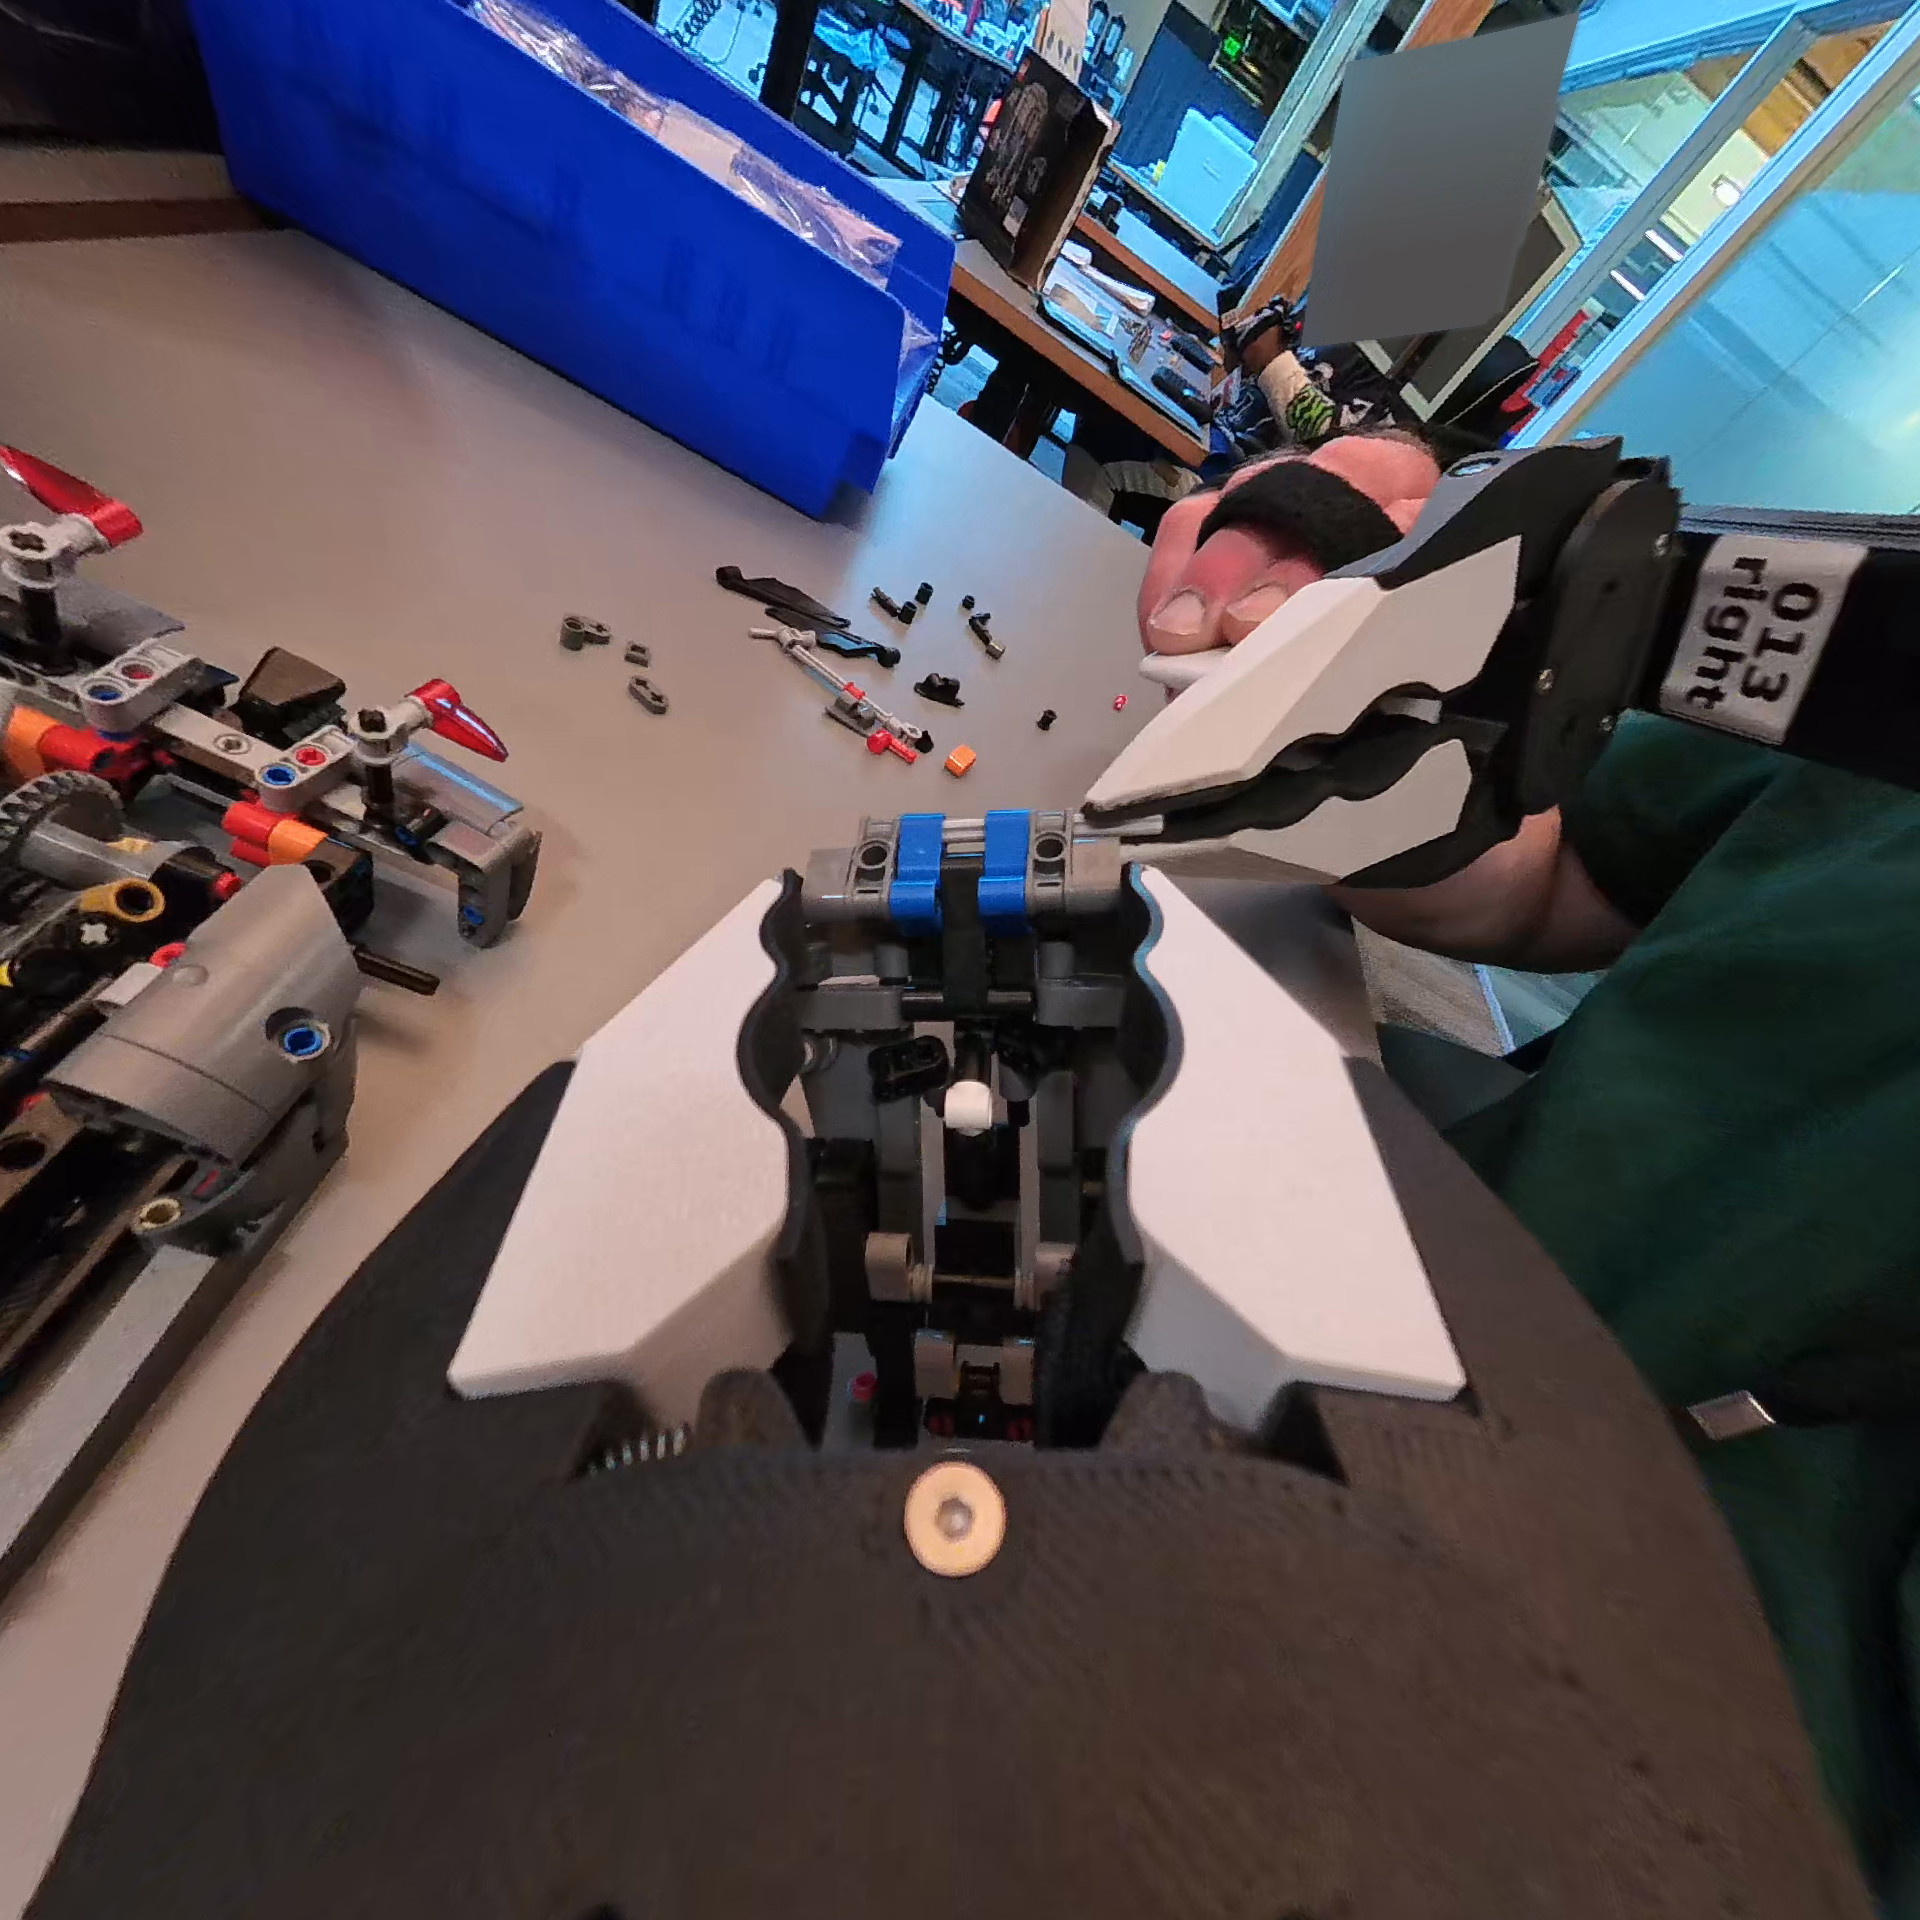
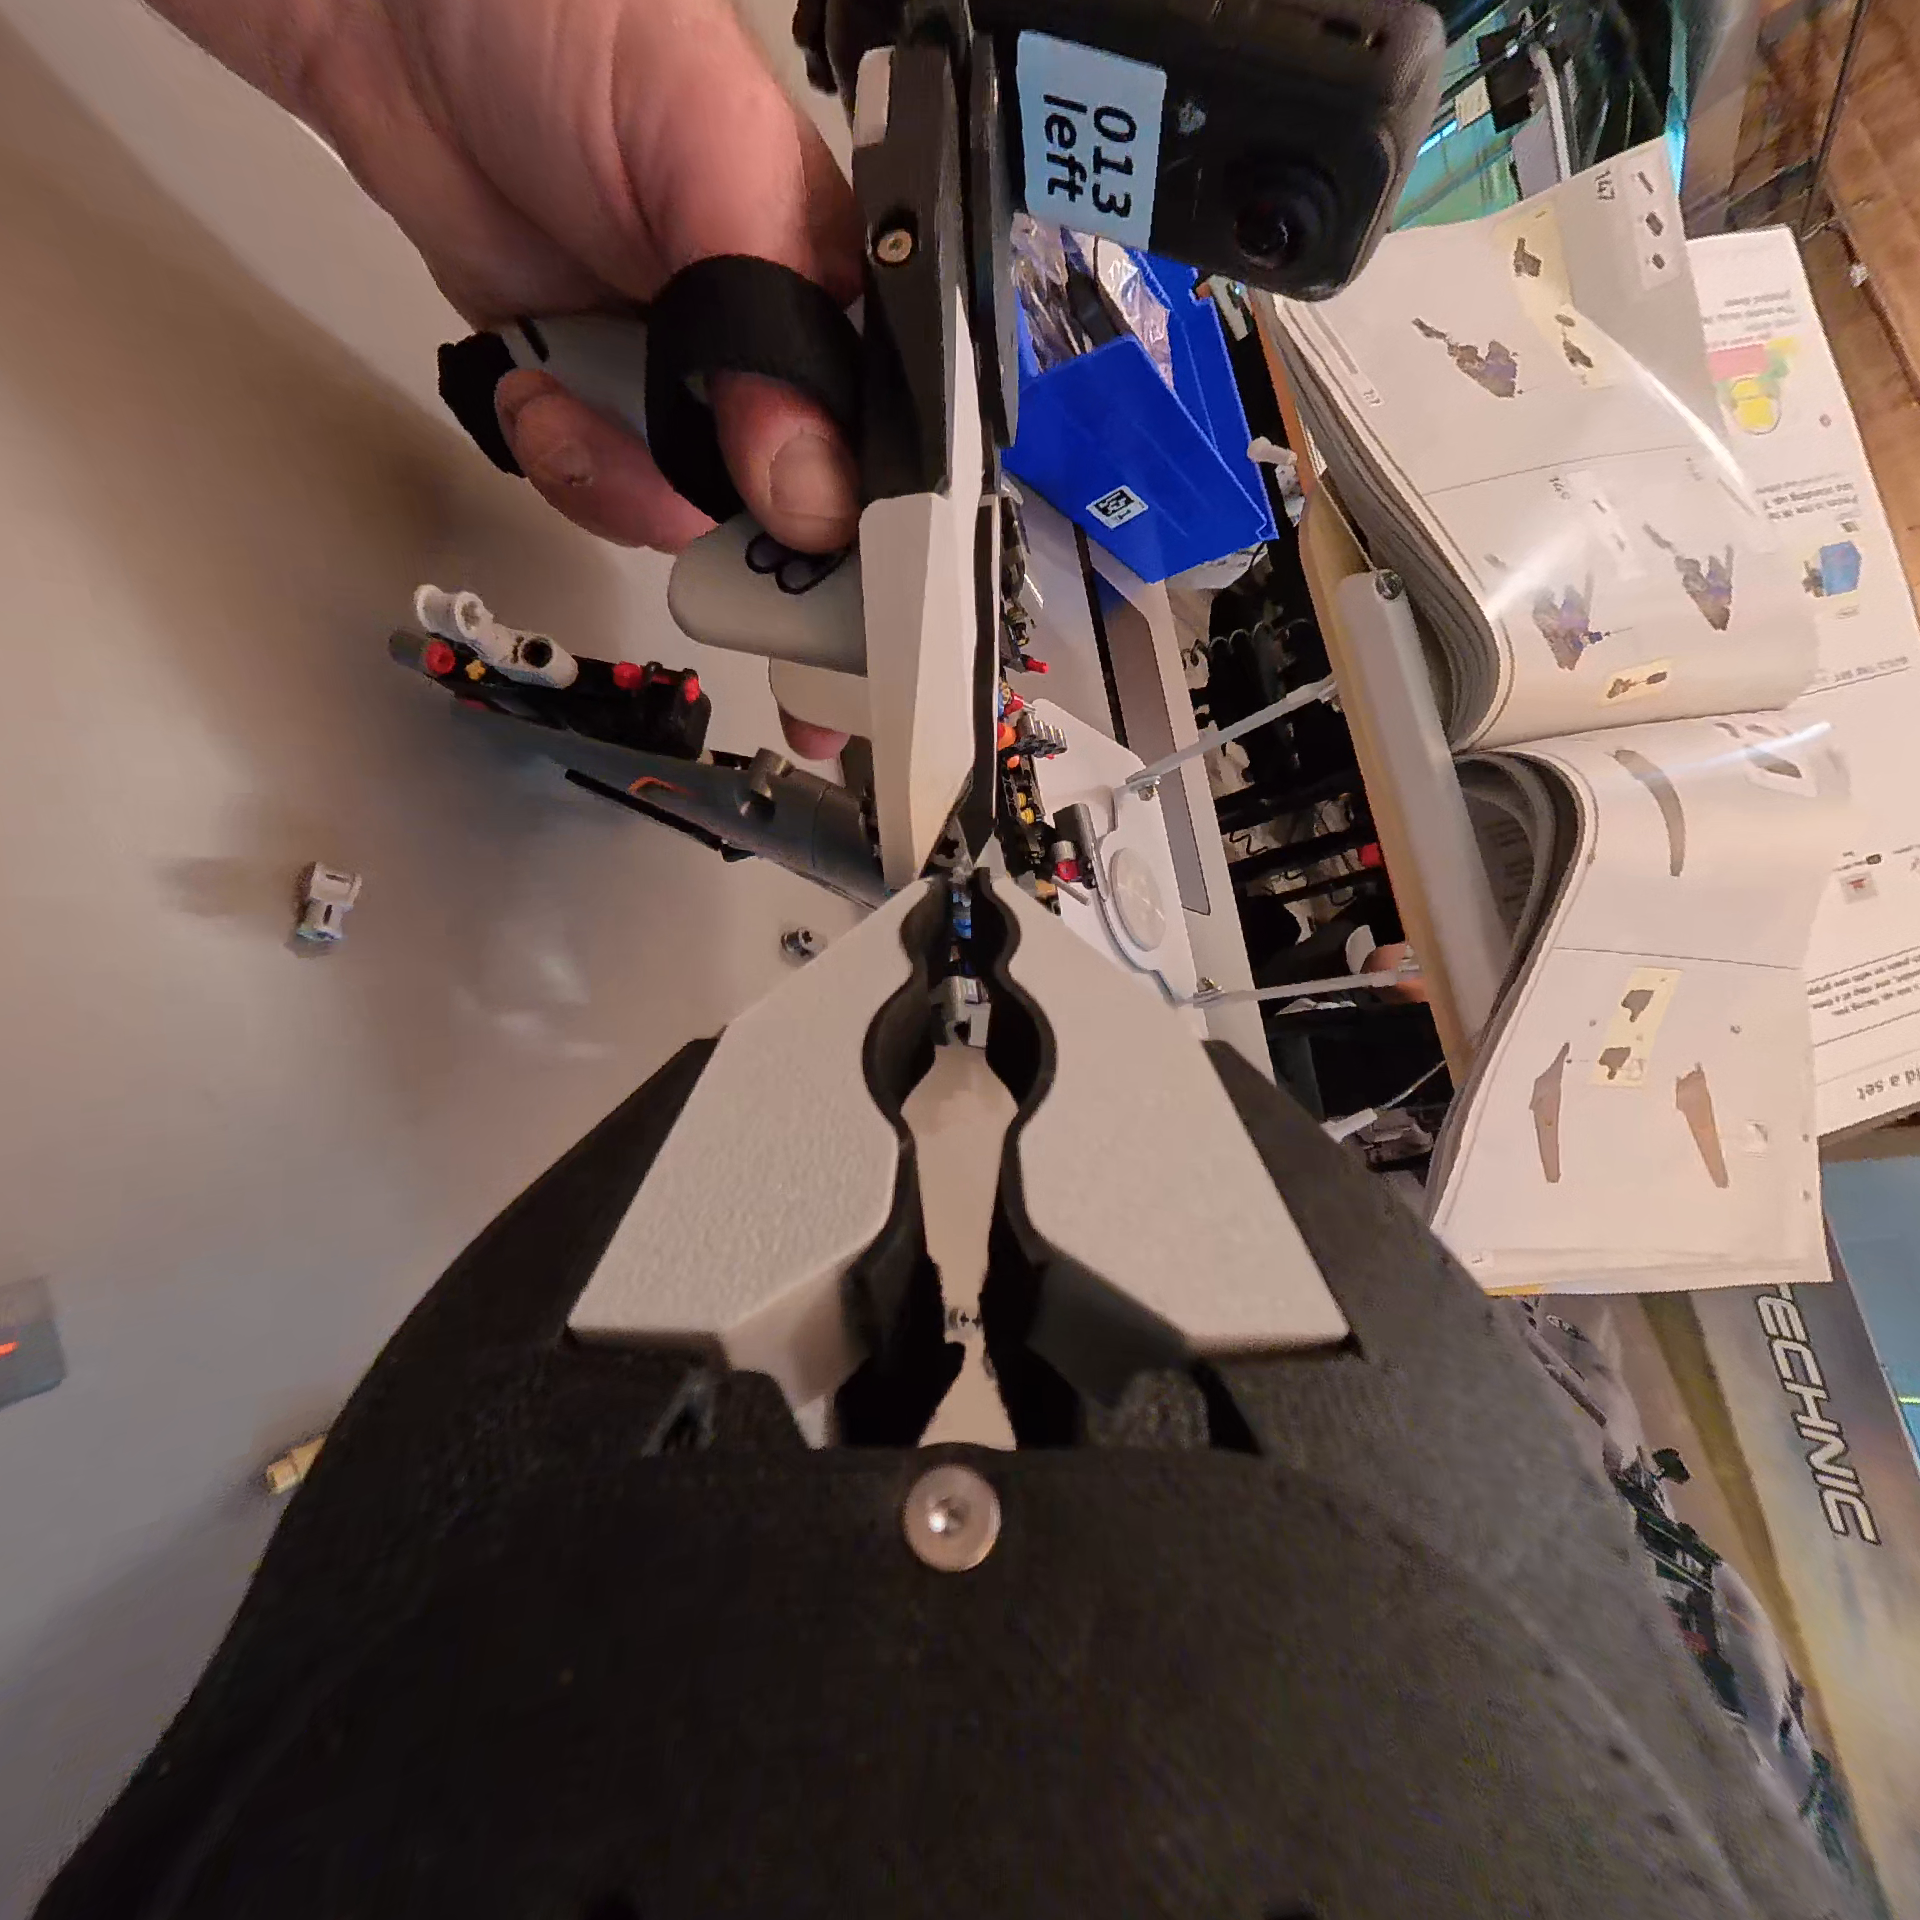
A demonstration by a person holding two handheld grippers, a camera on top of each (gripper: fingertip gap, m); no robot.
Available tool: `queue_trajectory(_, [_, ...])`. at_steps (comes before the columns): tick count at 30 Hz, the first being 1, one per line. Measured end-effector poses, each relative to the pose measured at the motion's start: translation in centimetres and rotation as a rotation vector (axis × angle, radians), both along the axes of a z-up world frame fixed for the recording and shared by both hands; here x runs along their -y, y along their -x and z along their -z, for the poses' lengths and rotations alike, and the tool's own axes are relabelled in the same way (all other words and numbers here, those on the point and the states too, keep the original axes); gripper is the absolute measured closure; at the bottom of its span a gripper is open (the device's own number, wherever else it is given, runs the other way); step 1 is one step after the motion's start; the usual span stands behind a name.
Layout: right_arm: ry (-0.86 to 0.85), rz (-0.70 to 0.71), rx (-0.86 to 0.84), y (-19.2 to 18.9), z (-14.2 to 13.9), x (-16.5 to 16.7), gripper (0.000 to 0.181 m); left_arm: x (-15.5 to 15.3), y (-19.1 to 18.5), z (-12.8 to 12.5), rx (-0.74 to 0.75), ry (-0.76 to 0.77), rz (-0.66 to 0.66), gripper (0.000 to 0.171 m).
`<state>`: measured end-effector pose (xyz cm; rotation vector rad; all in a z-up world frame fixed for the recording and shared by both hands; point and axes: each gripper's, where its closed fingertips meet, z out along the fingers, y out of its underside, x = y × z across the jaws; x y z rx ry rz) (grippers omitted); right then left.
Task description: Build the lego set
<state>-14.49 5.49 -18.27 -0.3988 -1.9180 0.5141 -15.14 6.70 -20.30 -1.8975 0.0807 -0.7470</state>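
Setting: Grey desk (image 1: 436,499) lay in a workshop, with a blue plastic bin (image 1: 582,239) at 11 o'clock.
Held piece: dark grey Lego sub-assembly with two blue clips (image 1: 961,883) sat clamped between the left hand-held gripper (image 1: 961,914) fingers, likely to steady it.
Right side: right hand-held gripper (image 1: 1117,826), at 2 o'clock, was pinched nearly closed on a thin grey axle end (image 1: 1127,828) sticking from the piece, probably to seat or pull it.
Spare parts: loose small black and grey Lego pieces (image 1: 831,655) lay near 12 o'clock; the larger part-built grey model (image 1: 208,883) rested at 9 o'clock.
Views: only the right wrist view showed the open instruction booklet (image 2: 1621,623) at 3 o'clock.
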Motion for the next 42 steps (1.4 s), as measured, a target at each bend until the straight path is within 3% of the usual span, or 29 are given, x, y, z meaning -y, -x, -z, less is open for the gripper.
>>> queue_trajectory(16, [0.009,0.076,0.038,-0.2,0.1,-0.4,0.180,-0.5,-0.1,0.3,0.015,-0.014,-0.030,0.115])
queue_trajectory(21, [0.057,0.095,0.049,-0.4,0.4,-0.6,0.181,-0.6,-0.3,0.6,0.022,-0.013,-0.037,0.115])
queue_trajectory(25, [0.214,0.150,0.038,-0.3,0.0,-0.9,0.181,-0.8,-0.1,0.1,-0.016,-0.037,-0.065,0.115])
queue_trajectory(32, [0.623,0.224,-0.009,-0.3,-1.6,-2.0,0.181,-1.5,0.9,-2.0,-0.286,-0.126,-0.248,0.115])
queue_trajectory(34, [0.697,0.237,-0.049,-0.4,-2.4,-2.4,0.181,-1.3,3.2,-2.8,-0.409,-0.146,-0.398,0.114])
queue_trajectory(36, [0.690,0.247,-0.085,-0.5,-2.6,-2.6,0.181,-0.9,2.9,-4.1,-0.412,-0.191,-0.402,0.114])
queue_trajectory(39, [0.788,0.232,-0.051,-0.3,-2.7,-2.8,0.177,-0.9,2.6,-4.3,-0.561,-0.193,-0.426,0.114])
queue_trajectory(42, [1.015,0.171,0.032,-0.3,-3.4,-2.4,0.165,-1.0,3.0,-4.4,-0.710,-0.215,-0.477,0.114])
